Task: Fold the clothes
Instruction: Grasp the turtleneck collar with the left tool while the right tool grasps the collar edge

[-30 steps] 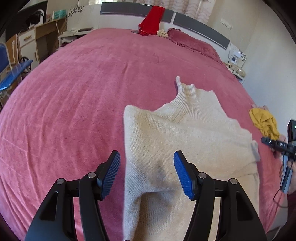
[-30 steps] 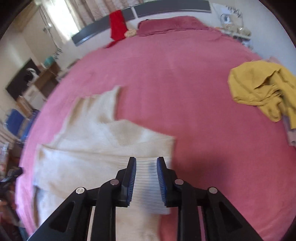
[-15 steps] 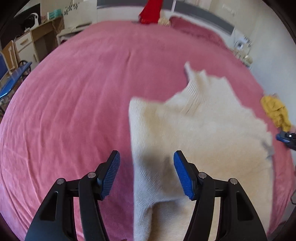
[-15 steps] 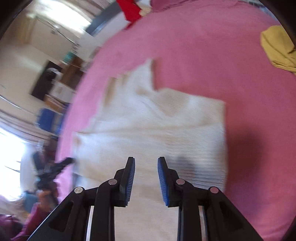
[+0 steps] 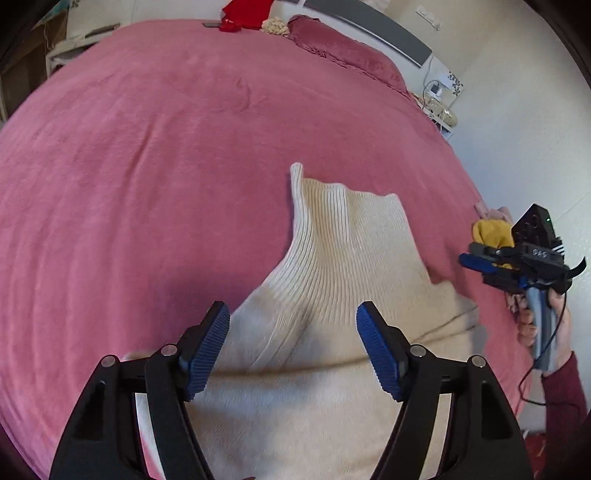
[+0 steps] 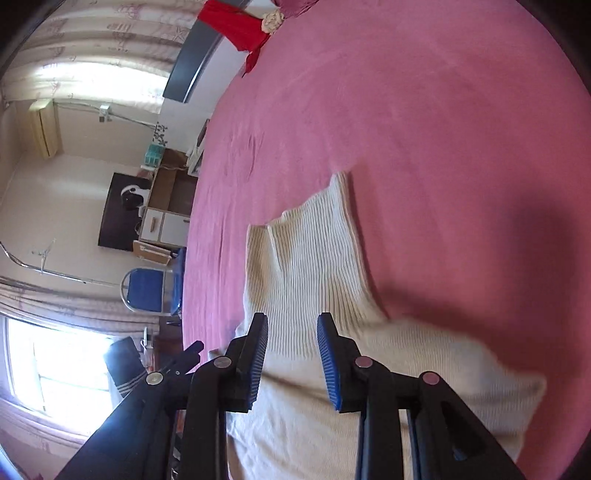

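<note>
A cream knitted turtleneck sweater (image 5: 325,280) lies flat on the pink bed (image 5: 147,155), its ribbed collar pointing away from me. Both sleeves look folded in over the body. My left gripper (image 5: 291,350) is open and empty, hovering over the sweater just below the collar. My right gripper (image 6: 291,358) is open and empty, held above the same upper part of the sweater (image 6: 306,266); it also shows in the left wrist view (image 5: 476,264) at the bed's right edge, held in a hand.
A yellow garment (image 5: 491,232) lies at the bed's right edge. A red garment (image 5: 247,13) and a pink pillow (image 5: 351,55) are at the headboard. A blue chair (image 6: 147,291) and a cabinet (image 6: 166,218) stand beside the bed.
My right gripper let go of the folded sleeve, opened and swung up and sideways. My left gripper moved forward over the sweater towards the collar, staying open.
</note>
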